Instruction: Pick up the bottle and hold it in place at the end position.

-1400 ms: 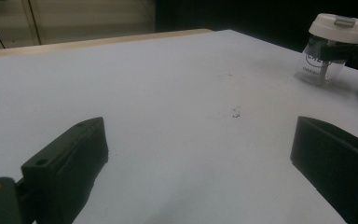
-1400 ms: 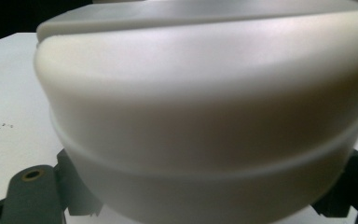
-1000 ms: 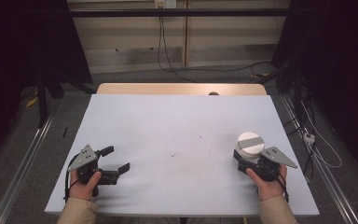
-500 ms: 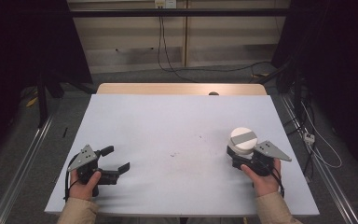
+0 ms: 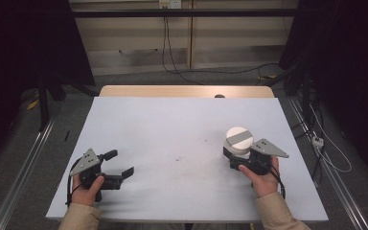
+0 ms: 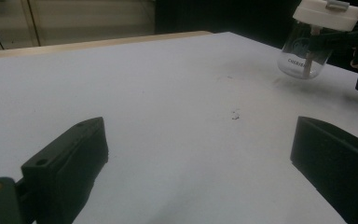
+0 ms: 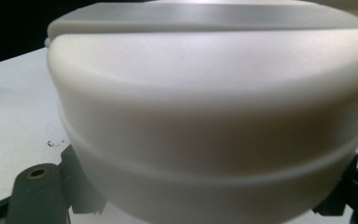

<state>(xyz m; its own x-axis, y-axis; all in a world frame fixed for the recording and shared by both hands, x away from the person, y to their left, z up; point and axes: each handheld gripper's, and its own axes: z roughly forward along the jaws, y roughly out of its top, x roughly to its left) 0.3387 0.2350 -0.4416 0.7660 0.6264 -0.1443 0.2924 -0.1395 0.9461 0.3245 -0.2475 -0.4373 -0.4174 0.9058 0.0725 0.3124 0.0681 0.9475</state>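
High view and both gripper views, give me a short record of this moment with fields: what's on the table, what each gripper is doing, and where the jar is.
table: white top with a few small dark specks
jar: clear glass with a white lid, at the table's right side
right gripper: shut on the jar below its lid; jar looks lifted off the table
left gripper: open, holding nothing, low at the table's left front
hands: one on each gripper

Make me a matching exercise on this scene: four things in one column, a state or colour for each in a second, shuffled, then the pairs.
Things:
1. left gripper
2. right gripper
3. jar
4. lid

States:
A. white with a grey bar
B. open, holding nothing
C. clear glass, lifted off the table
D. shut on the jar

Pairs: 1-B, 2-D, 3-C, 4-A
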